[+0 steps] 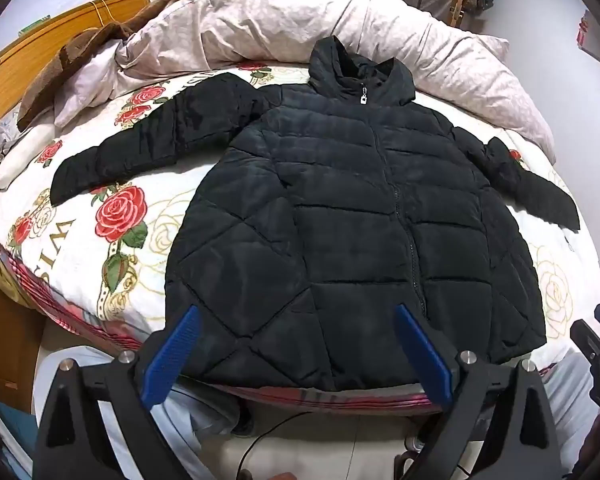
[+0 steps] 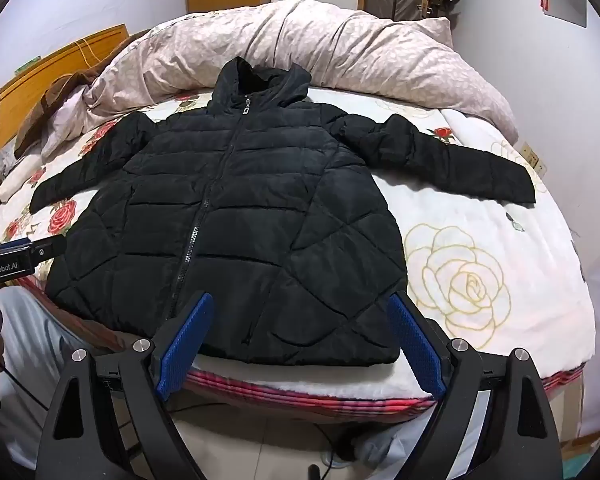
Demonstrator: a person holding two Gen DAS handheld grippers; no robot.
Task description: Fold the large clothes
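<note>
While the black quilted jacket [image 1: 356, 220] lies flat, zipped, sleeves spread on the floral bed [image 2: 480, 240] ready for folding, 2 wide-open, empty grippers, left gripper [image 1: 300, 352] and right gripper [image 2: 300, 340], hover near its hem.

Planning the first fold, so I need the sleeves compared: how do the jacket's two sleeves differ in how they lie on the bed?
The left sleeve lies fairly smooth and straight, over red roses on the bedspread. The right sleeve is bunched and creased near its shoulder, over the pale part with outlined roses. Both are black, quilted, spread outward and downward from the jacket, flat on the bed.
</note>
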